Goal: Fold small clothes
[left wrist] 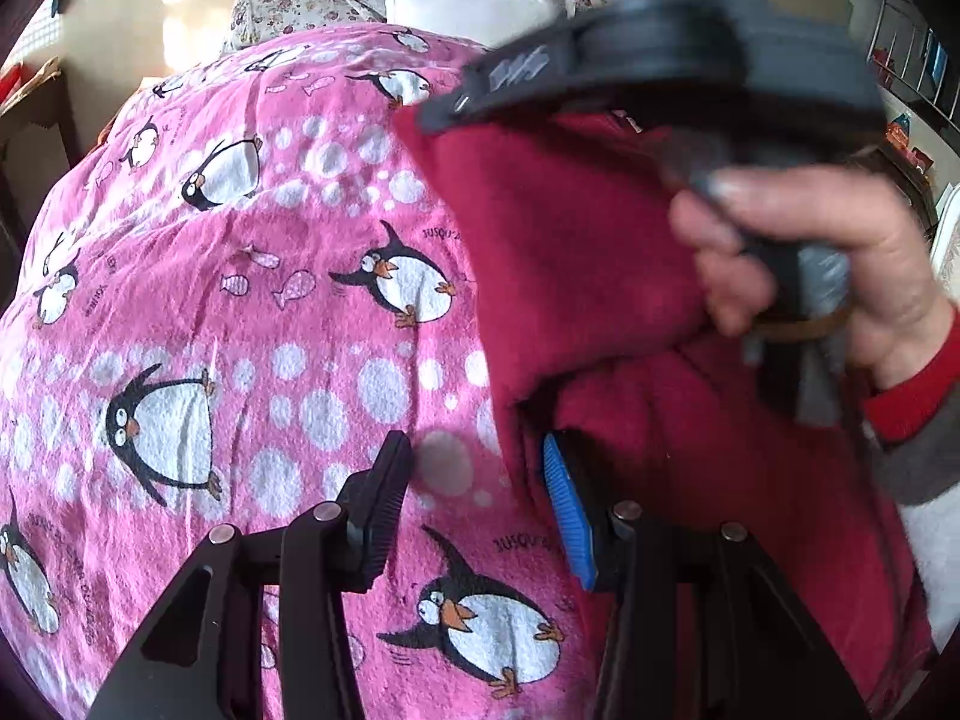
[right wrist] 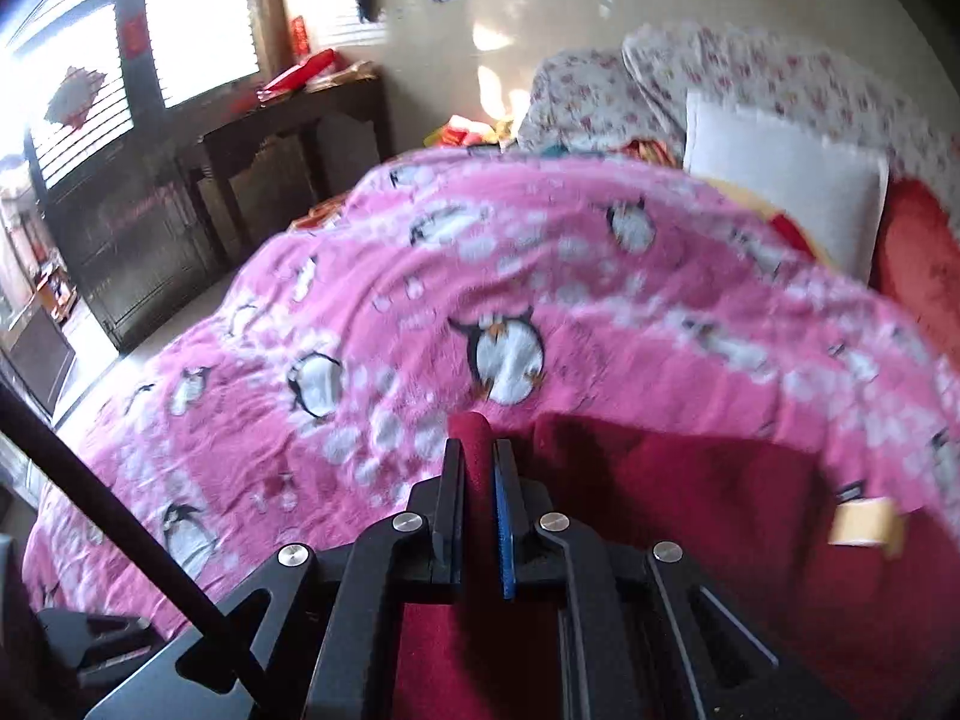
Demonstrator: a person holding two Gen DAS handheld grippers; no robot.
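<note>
Pink penguin blanket carries the red garment. Right gripper pinches one fold; left gripper gapes, holding nothing. Risk: the thin pinch slips and the fold collapses.

- A bedroom in a home: a bed spread with a pink penguin-print blanket.
- A white pillow leans against flowered bedding at the head.
- A dark wooden cabinet stands along the wall beneath sunlit windows.
</note>
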